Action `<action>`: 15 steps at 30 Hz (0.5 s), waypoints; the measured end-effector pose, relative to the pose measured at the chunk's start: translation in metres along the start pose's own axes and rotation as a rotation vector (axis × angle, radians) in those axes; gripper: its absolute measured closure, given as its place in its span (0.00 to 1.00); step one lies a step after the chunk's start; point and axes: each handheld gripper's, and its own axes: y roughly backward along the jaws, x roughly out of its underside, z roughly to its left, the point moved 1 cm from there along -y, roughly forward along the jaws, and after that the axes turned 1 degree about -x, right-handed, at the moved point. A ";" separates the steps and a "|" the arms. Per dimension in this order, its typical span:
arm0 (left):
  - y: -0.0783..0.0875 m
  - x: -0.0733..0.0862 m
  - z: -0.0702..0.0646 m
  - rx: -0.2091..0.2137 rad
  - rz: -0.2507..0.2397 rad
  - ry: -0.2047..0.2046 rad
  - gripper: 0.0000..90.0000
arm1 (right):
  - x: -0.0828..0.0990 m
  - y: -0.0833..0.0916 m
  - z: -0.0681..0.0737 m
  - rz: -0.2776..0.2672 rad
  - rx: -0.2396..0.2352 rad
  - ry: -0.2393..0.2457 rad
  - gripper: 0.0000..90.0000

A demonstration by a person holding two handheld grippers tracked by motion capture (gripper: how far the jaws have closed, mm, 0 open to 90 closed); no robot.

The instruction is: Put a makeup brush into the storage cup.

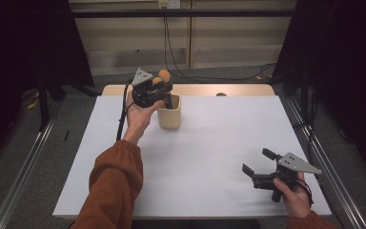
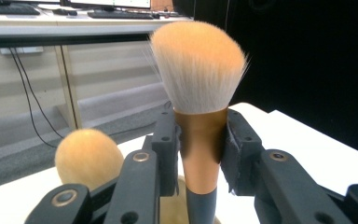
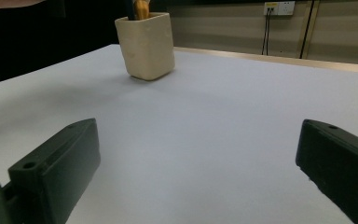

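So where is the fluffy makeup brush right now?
In the left gripper view, the makeup brush stands upright, clamped in the left hand-held gripper above the cream cup, a second brush beside it.

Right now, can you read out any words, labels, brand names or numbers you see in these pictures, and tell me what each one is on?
No readable text anywhere.
Brush held in the left claw: no print on its copper collar.
Cup: plain cream sides, no label.
Right claw, open: no marking to read.
Wall socket: too small and blurred to tell any lettering.
Keyboards on the far desk: keys too blurred to read.
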 end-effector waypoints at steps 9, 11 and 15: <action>-0.003 0.014 0.001 0.004 0.027 0.001 0.77 | 0.000 0.000 0.000 0.000 0.002 -0.003 0.00; -0.005 0.016 0.001 0.004 0.037 0.000 0.77 | 0.000 0.000 0.000 0.001 0.003 -0.004 0.00; -0.008 0.020 0.001 0.010 0.048 -0.003 0.77 | 0.000 0.000 0.000 -0.001 0.002 -0.003 0.00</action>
